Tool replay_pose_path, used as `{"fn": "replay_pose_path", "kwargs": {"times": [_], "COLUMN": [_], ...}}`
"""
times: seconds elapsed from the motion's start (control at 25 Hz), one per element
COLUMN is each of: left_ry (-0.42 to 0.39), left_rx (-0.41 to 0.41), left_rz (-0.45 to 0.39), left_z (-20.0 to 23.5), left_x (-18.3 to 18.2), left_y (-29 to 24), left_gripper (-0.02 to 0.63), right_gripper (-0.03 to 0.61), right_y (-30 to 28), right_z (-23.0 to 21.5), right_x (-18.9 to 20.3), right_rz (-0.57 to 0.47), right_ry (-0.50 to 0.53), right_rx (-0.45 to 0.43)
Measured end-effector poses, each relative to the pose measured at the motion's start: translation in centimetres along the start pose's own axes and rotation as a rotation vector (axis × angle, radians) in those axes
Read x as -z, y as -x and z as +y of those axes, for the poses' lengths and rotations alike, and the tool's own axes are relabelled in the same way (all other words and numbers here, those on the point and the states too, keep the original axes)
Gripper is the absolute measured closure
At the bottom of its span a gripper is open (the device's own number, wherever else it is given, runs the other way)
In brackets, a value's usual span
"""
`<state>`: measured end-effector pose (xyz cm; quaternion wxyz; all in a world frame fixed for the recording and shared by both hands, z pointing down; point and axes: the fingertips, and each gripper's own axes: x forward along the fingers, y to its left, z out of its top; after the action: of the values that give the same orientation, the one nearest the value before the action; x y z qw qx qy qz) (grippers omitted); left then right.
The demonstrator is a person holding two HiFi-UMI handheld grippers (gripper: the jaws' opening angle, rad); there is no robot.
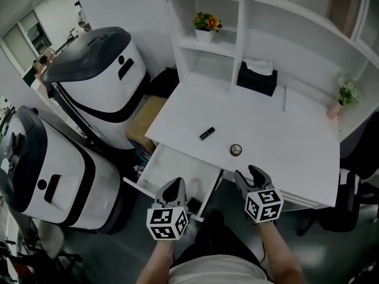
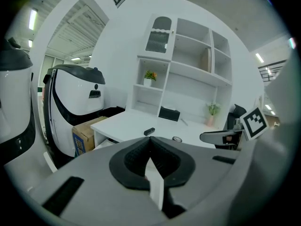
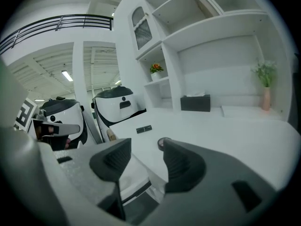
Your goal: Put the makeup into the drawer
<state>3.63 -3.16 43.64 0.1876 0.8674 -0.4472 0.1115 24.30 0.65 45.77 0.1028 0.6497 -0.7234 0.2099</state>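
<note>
White desk (image 1: pixel 284 141) with shelving at its back. Drawer (image 1: pixel 161 165) pulled open from the desk's front left corner, interior white.

Makeup not yet in the drawer. Black makeup tube (image 1: pixel 206 133) lies flat on the desktop, roughly mid-desk, left of centre. Round compact (image 1: pixel 235 150) sits on the desk nearer the front edge, just right of the tube and apart from it. Both are also seen from the right gripper view: tube (image 3: pixel 144 129), compact (image 3: pixel 163 142).

Left gripper (image 1: pixel 176 186) hangs off the desk's front, over the open drawer's near end. Jaws are together, with nothing between them (image 2: pixel 150 142).

Right gripper (image 1: pixel 249 173) is at the desk's front edge, just short of the compact. Jaws stand apart and the gap is empty (image 3: pixel 146 157).

Elsewhere: black tissue box (image 1: pixel 257 77) at the desk's back. Flower pot (image 1: pixel 205 25) on a shelf above the desk's left rear. Pink vase (image 1: pixel 334 109) with a plant on the desk's right rear. Cardboard box (image 1: pixel 141 123) on the floor at the desk's left side.
</note>
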Motion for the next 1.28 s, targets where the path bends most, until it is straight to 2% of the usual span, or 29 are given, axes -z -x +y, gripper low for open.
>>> {"fn": "replay_pose_path", "kwargs": {"times": [0.6, 1.28], "left_ry": [0.038, 0.088], "left_rx": [-0.102, -0.217], "left_rz": [0.029, 0.029], "left_z": [1.0, 3.0], "left_x": [-0.4, 0.2], "left_y": [-5.0, -4.7], "left_gripper": [0.612, 0.612], "right_gripper": [0.342, 0.327], "right_y": [-8.6, -12.2], "right_z": [-4.5, -4.8], "right_x": [0.8, 3.0], "right_rz": [0.144, 0.307], "right_ry": [0.092, 0.201], "right_rx": [-0.054, -0.084]}}
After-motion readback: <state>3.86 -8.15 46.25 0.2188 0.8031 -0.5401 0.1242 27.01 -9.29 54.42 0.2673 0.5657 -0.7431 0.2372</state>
